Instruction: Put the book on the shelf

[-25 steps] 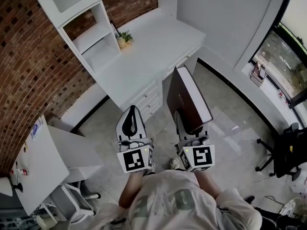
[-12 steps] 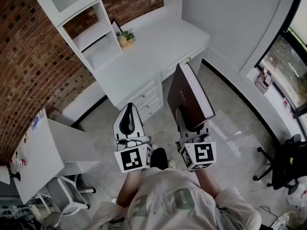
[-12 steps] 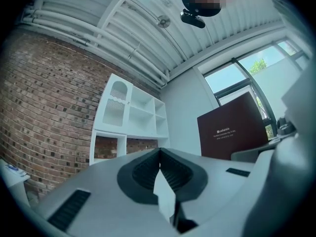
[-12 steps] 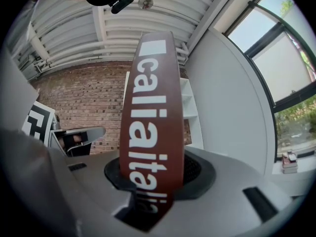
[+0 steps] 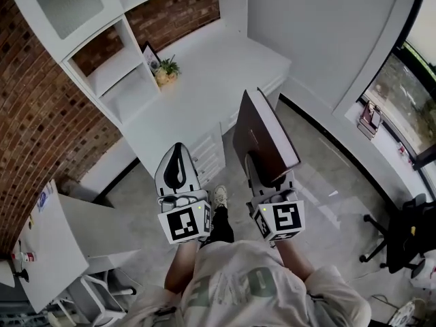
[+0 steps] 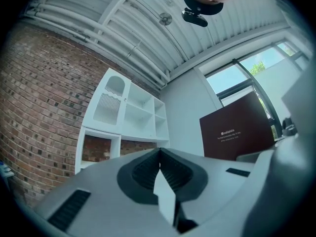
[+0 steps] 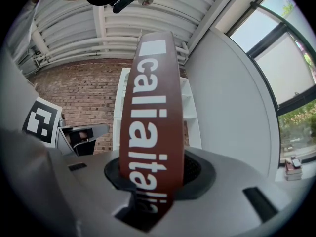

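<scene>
My right gripper (image 5: 264, 176) has its jaws spread wide and clamped on the lower end of the book (image 5: 261, 131). The book is dark brown and stands up on edge out of the jaws, its spine with large white lettering turned back toward me. From the head view it hangs in the air over the floor (image 5: 327, 176), just in front of the white bench (image 5: 204, 80) and well apart from the shelf (image 5: 112, 70). The shelf is a white unit of open compartments at the far left end of the bench, against the brick wall (image 5: 41, 114). A small potted plant (image 5: 165, 70) and a picture frame (image 5: 149, 52) sit on the bench beside it. My left gripper (image 5: 176, 154) is held level beside the right one, over the bench's drawers (image 5: 206, 157). Its jaws are pressed together with nothing between them.
</scene>
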